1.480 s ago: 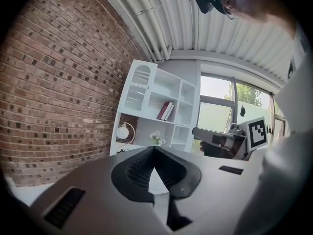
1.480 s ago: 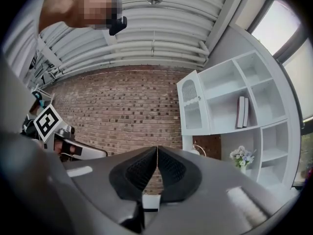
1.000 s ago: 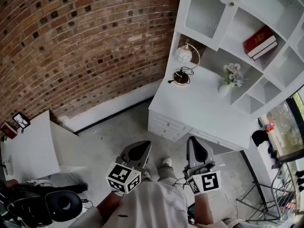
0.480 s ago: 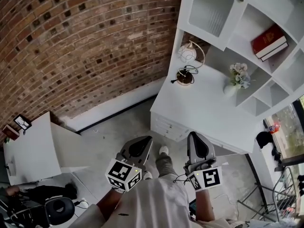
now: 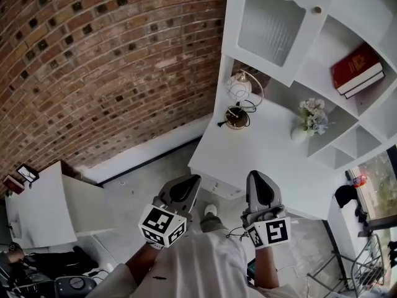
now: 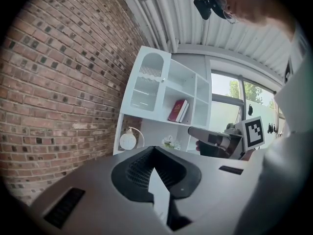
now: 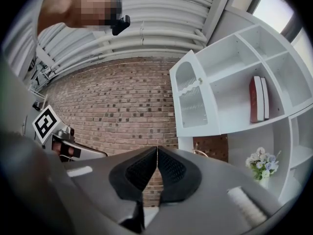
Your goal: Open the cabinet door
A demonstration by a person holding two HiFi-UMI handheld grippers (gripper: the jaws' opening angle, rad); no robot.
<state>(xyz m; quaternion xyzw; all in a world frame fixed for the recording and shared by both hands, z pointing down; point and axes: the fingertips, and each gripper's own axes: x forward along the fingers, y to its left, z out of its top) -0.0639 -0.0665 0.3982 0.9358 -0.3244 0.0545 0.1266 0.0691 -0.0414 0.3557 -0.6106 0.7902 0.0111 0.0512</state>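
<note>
Right now both claws hang well short of the cabinet, so every risk lies in the approach. The left claw has its pads pressed together at the tips with nothing between them, and the right claw is fully closed and just as empty. The cabinet door, white with a frosted pane, sits at the upper left of the shelf unit, high above the counter, and as far as we can tell it is not yet opened. Its small round knob is on the edge nearest the open shelves, beside the compartment with the red book. We judge the first danger to be arriving with a closed claw, which would only bump the knob or the pane, so one claw has to spread before it gets there. A knob that small and round could also slip out of the pads if we take it off centre or pull too hard. Pulling straight back instead of following the door's swing would strain the hinges. Below the door stand a round lamp and a vase of flowers; a low reach, or the idle claw trailing, could knock either over.
</note>
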